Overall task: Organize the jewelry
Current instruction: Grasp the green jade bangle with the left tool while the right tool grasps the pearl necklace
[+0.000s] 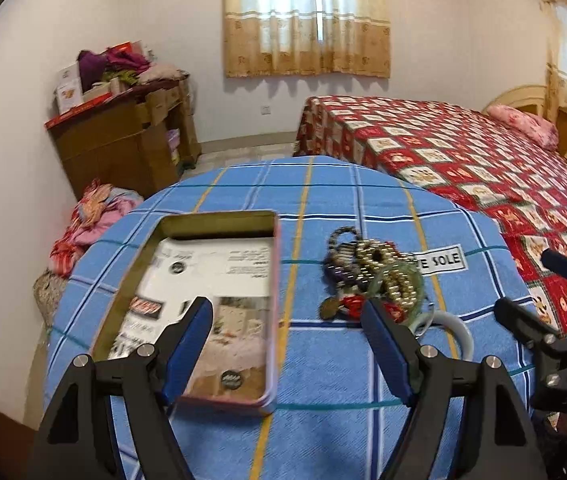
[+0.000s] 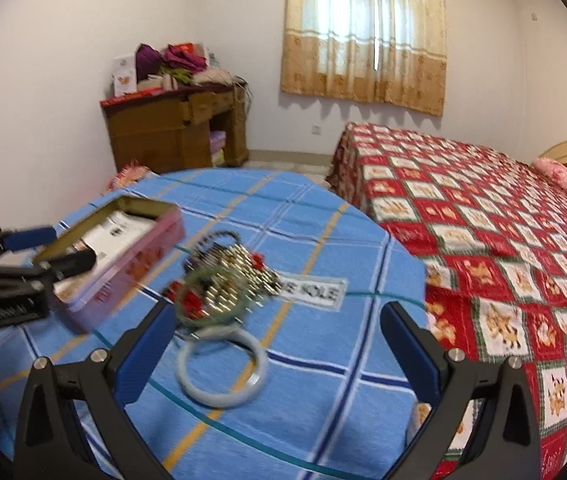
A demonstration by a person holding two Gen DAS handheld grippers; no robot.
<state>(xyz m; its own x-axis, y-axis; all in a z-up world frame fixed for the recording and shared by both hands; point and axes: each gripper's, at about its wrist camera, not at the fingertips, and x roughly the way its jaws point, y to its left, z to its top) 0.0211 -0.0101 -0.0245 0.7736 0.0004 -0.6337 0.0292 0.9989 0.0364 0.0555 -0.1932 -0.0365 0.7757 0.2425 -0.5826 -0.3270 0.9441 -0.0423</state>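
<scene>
A heap of jewelry (image 1: 375, 276) with gold beads, red bits and a green bangle lies on the blue checked cloth; it also shows in the right wrist view (image 2: 227, 284). A white bangle (image 2: 223, 368) lies in front of it. An open pink tin (image 1: 203, 312) lined with printed paper stands to the left, and also shows in the right wrist view (image 2: 123, 264). My left gripper (image 1: 287, 312) is open, its left finger over the tin, its right finger by the heap. My right gripper (image 2: 279, 320) is open and empty, over the white bangle.
The round table (image 2: 323, 400) is covered by the blue cloth with a white label (image 2: 315, 292). A bed with a red checked cover (image 2: 503, 240) stands at the right. A wooden cabinet (image 1: 123, 144) piled with clothes stands by the far wall.
</scene>
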